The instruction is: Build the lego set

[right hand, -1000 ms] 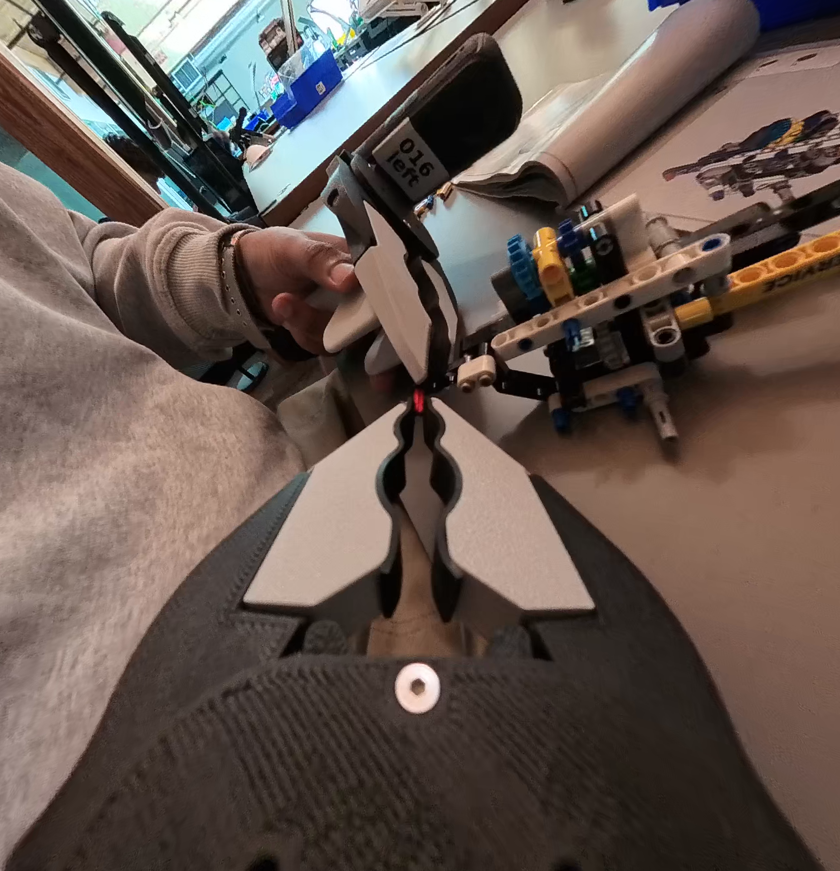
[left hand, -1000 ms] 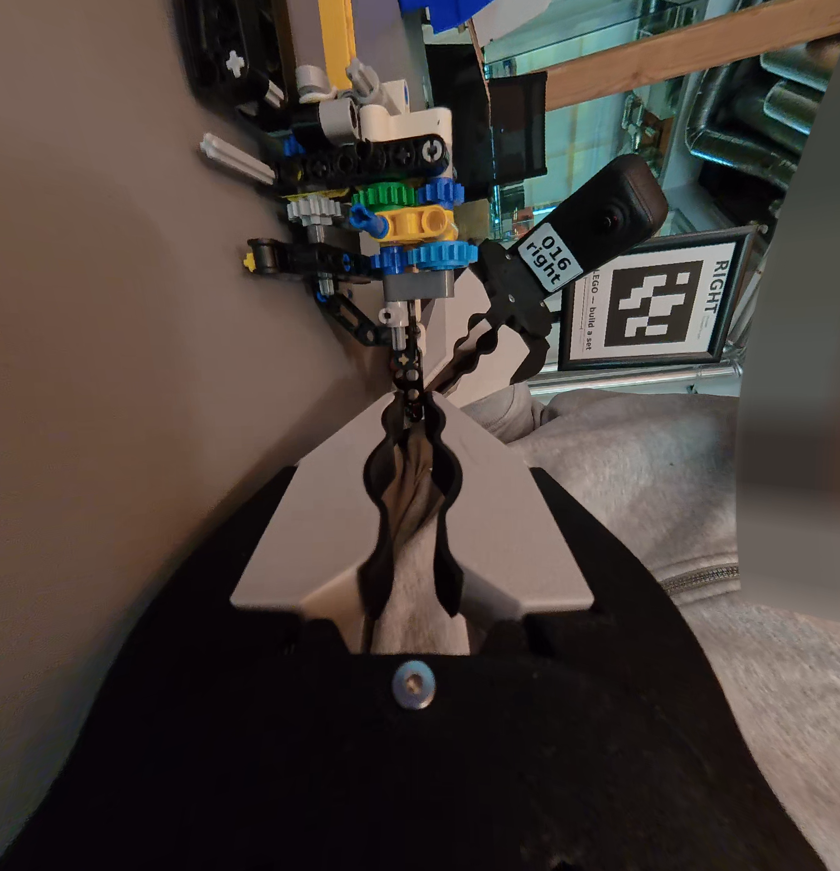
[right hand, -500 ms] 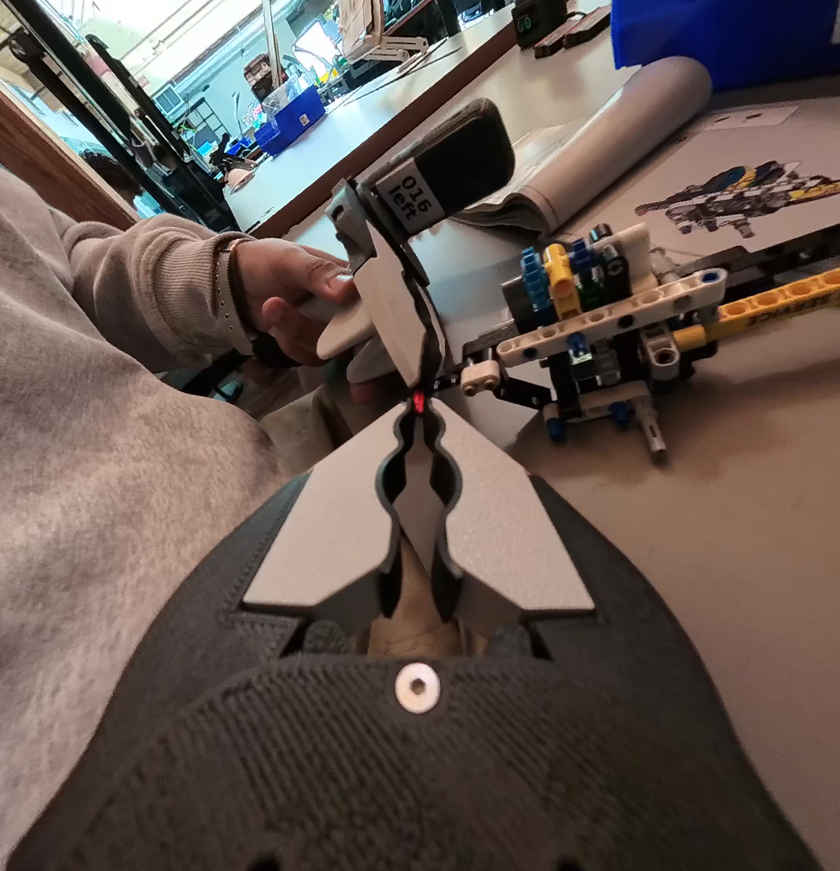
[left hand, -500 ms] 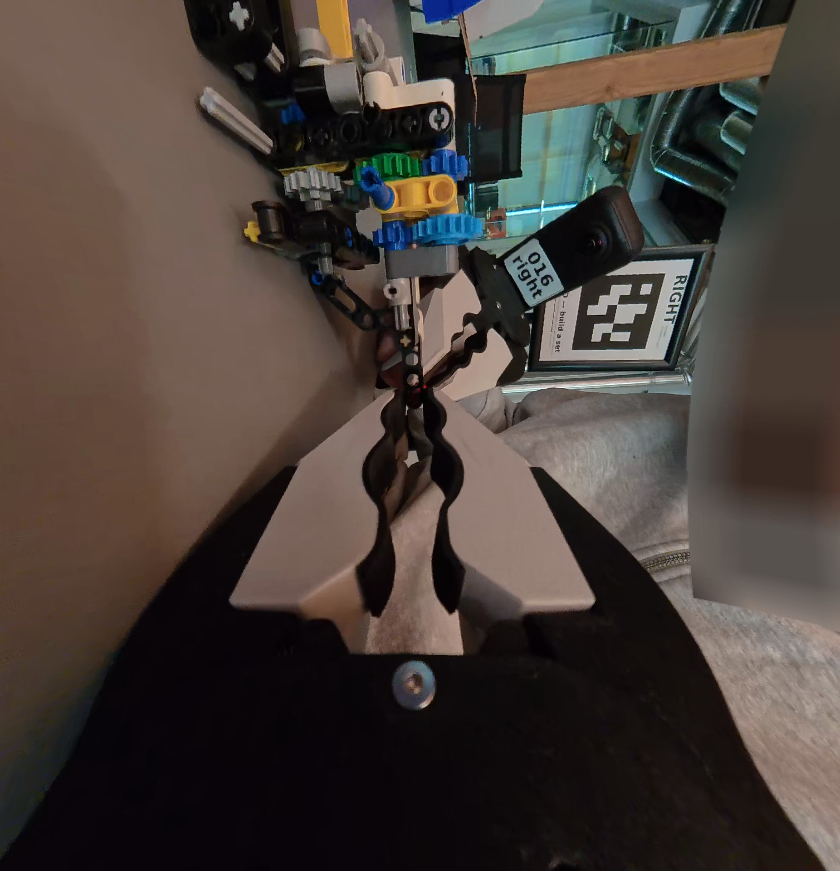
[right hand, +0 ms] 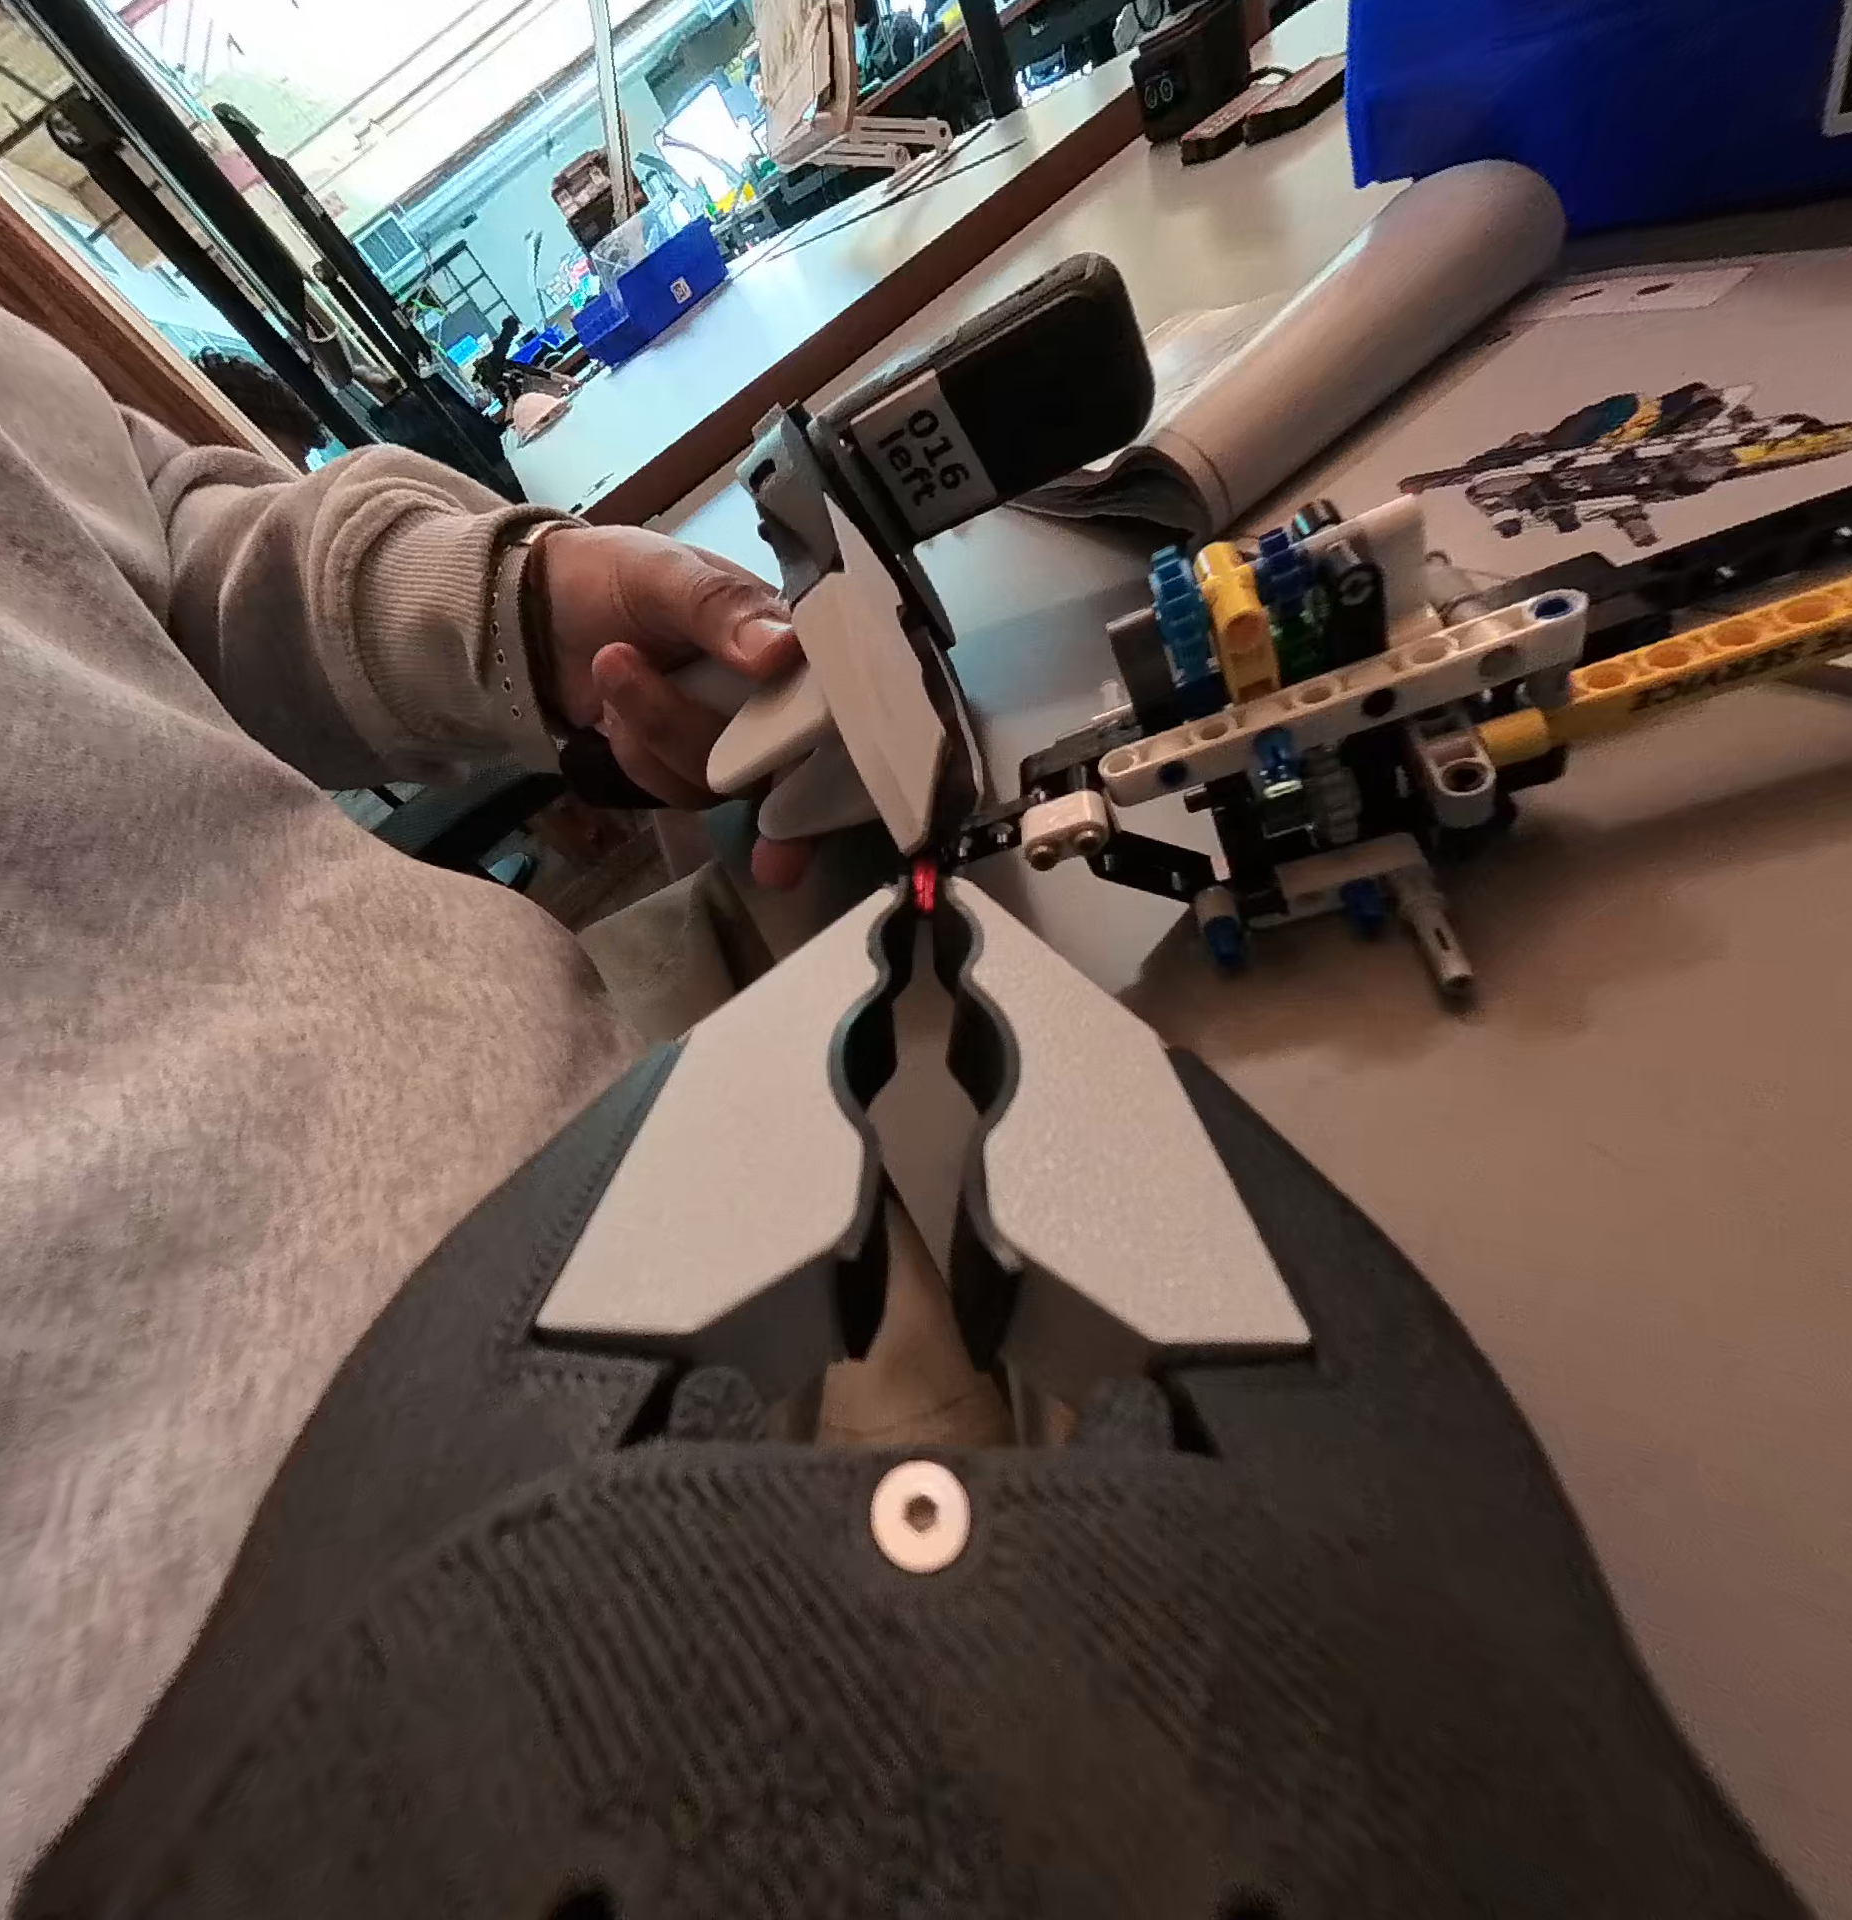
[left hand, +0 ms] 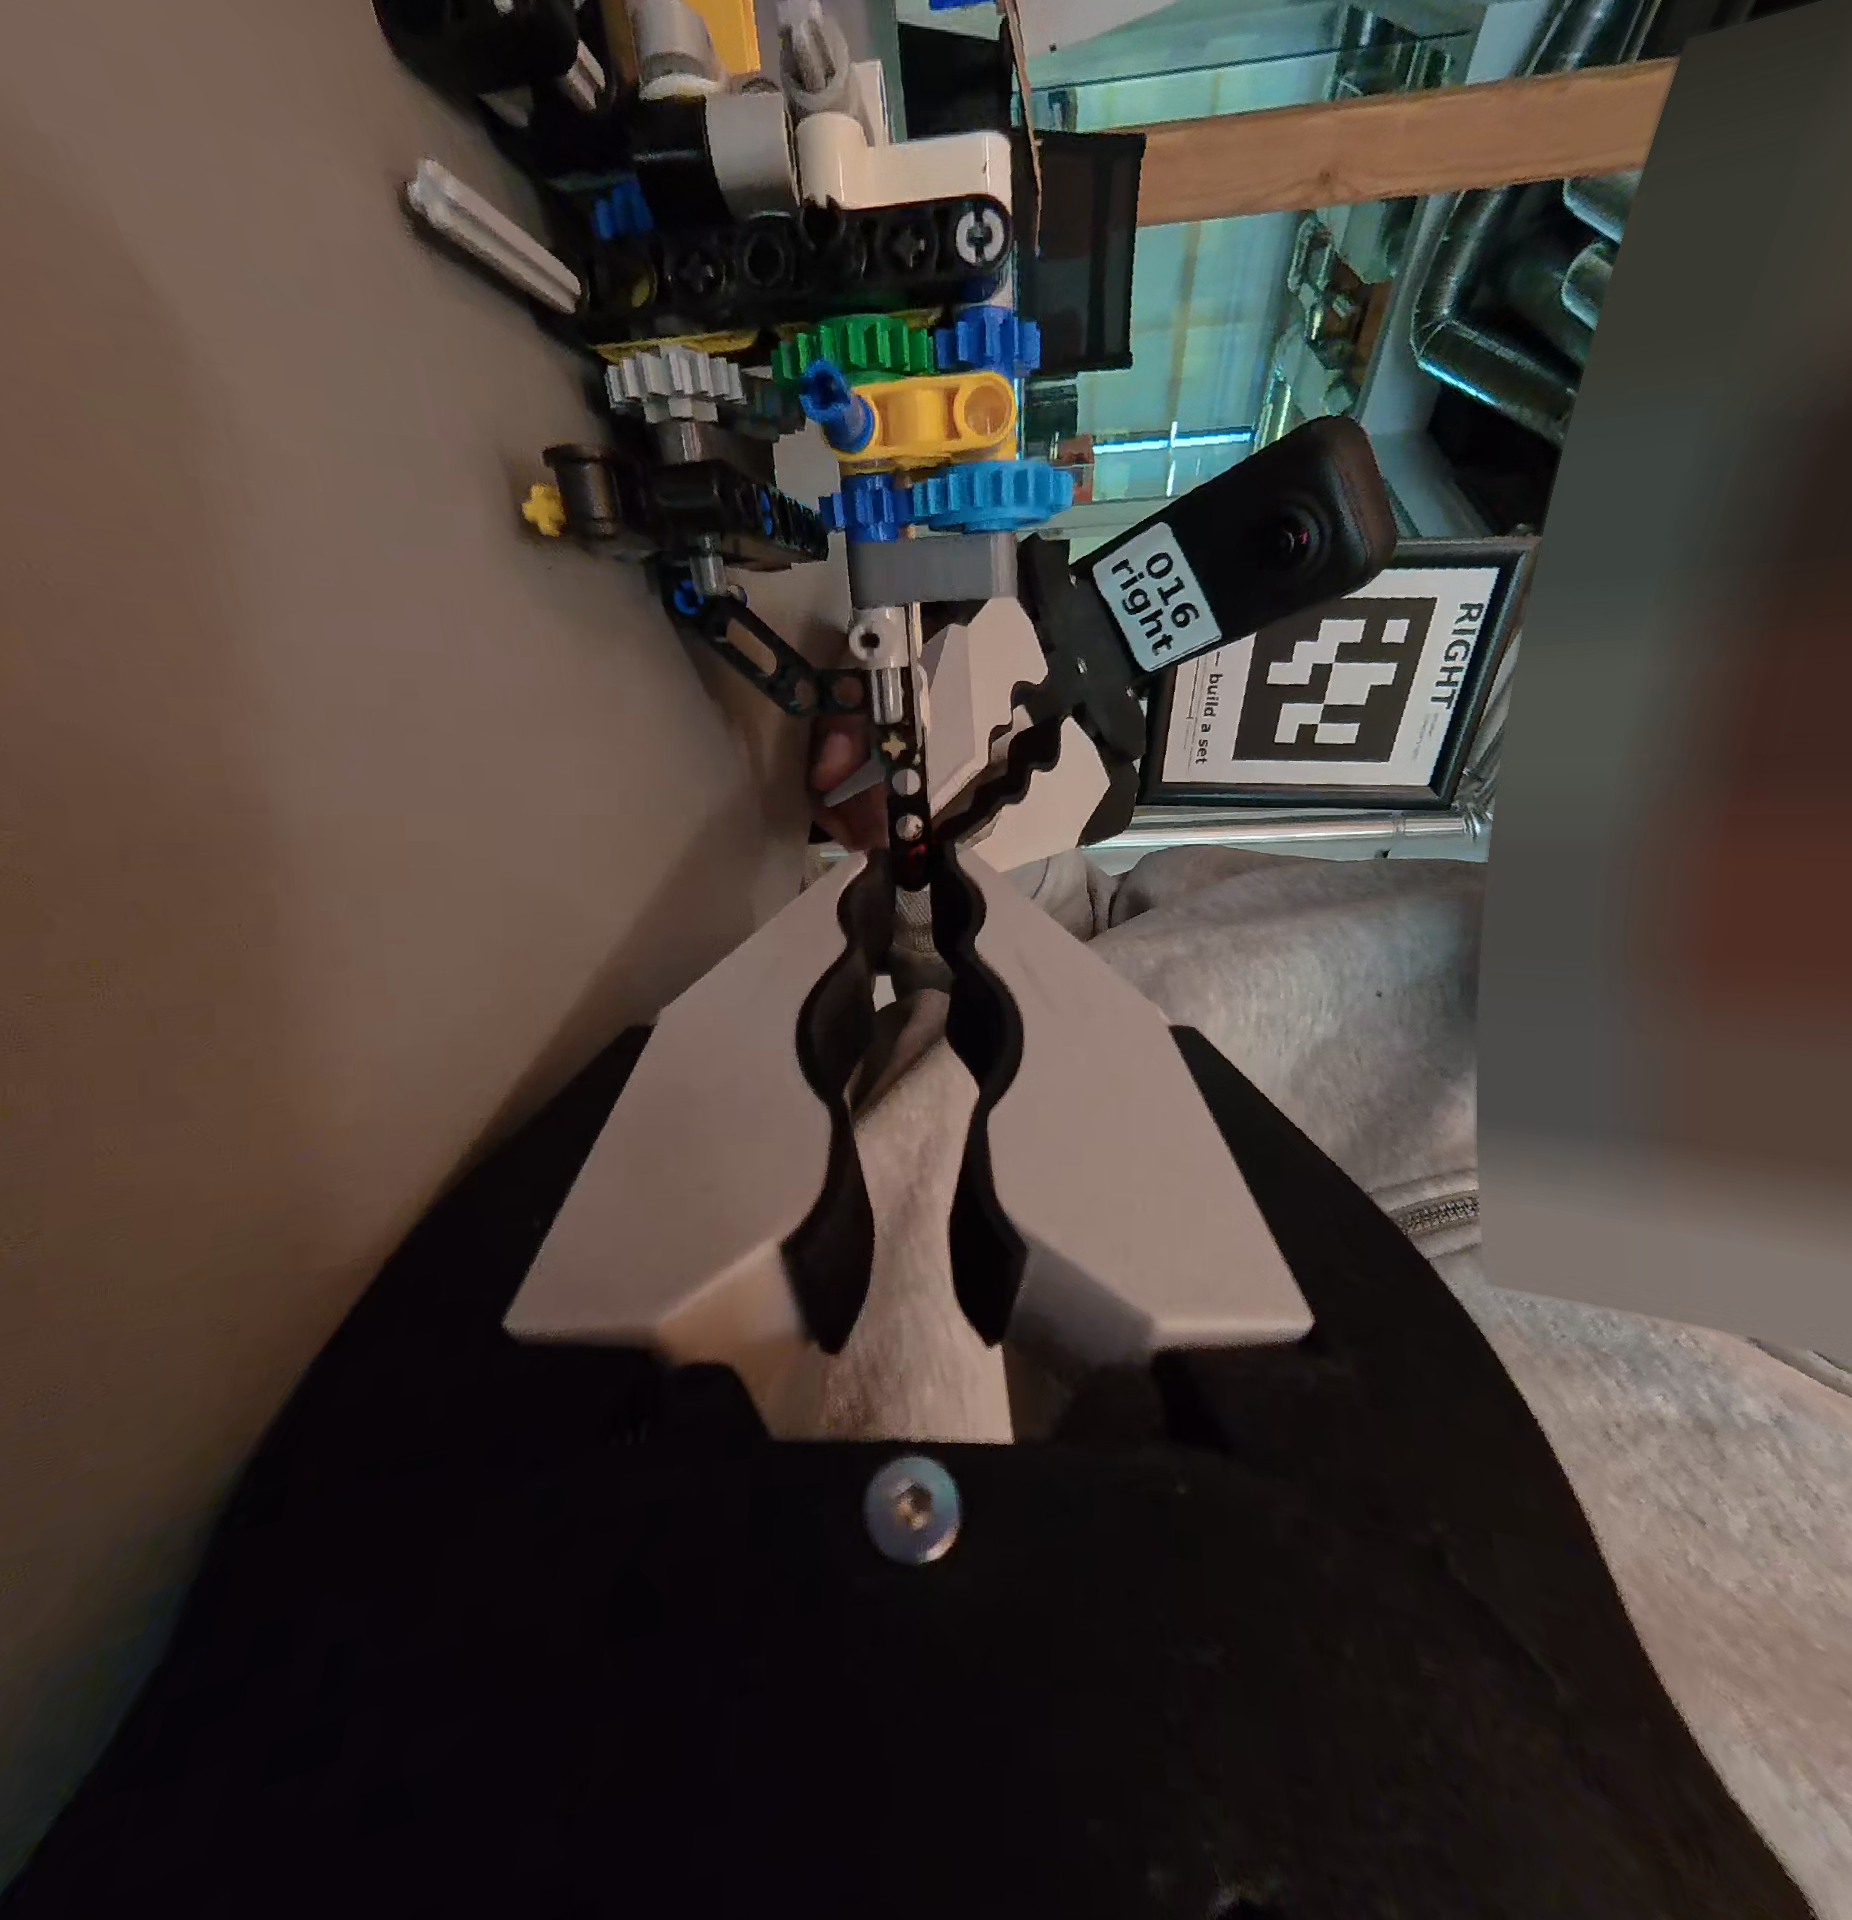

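Note:
The lego model (left hand: 901, 416) of black beams, blue, green and grey gears and a yellow piece lies on the grey table; it also shows in the right wrist view (right hand: 1317, 675). A thin black beam (left hand: 901, 790) sticks out of it toward me. My left gripper (left hand: 906, 883) is shut on that beam's free end. My right gripper (right hand: 922, 896) is shut on a small red pin (right hand: 922, 889) and holds it against the beam's end, tip to tip with the left gripper (right hand: 932, 821). The right gripper (left hand: 989, 774) shows just behind the beam.
An open instruction booklet (right hand: 1628, 468), a rolled grey mat (right hand: 1421, 281) and a blue box (right hand: 1628, 104) lie beyond the model. A framed marker sign (left hand: 1337, 675) stands at the back. A person's hand (right hand: 673, 665) and grey sleeve are at left. Bare table (right hand: 1524, 1195) is at right.
My left gripper now grips nearer the beam's free end, so more of the beam shows. The right gripper keeps the red pin at that end. Both views have shifted slightly.

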A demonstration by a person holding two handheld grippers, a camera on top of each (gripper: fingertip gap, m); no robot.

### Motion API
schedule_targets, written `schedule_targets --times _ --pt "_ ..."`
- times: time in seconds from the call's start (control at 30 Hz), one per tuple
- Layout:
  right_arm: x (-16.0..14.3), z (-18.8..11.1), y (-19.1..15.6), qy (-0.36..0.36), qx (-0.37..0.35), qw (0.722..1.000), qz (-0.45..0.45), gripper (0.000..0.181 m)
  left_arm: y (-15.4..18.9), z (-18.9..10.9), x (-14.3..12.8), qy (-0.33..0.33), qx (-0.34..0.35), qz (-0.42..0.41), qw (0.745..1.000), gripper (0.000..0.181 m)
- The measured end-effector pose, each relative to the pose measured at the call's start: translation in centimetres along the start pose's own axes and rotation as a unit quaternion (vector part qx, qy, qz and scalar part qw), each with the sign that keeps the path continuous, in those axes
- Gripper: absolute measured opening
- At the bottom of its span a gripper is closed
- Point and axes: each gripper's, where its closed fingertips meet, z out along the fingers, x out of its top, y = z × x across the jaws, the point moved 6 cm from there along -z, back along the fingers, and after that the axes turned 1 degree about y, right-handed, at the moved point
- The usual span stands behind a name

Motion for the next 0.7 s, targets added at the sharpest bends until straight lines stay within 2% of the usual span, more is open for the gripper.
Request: schedule_targets --times 0.03,0.4,0.43,0.7 --pt "0.00 0.01 0.00 -0.001 0.001 1.000 0.001 0.002 -0.01 0.01 -0.01 0.000 0.001 0.001 1.000 0.010" --pt "-0.07 0.18 -0.07 -0.011 0.006 1.000 0.000 0.001 -0.06 -0.02 0.04 -0.016 0.004 0.007 1.000 0.010" --pt "-0.17 0.33 -0.13 -0.018 0.005 1.000 -0.005 0.001 -0.09 0.21 -0.24 -0.033 0.010 0.011 0.999 0.011" --pt "0.04 0.09 -0.01 -0.007 -0.008 1.000 -0.014 0.002 -0.01 0.35 0.27 -0.017 0.003 0.011 1.000 0.010"
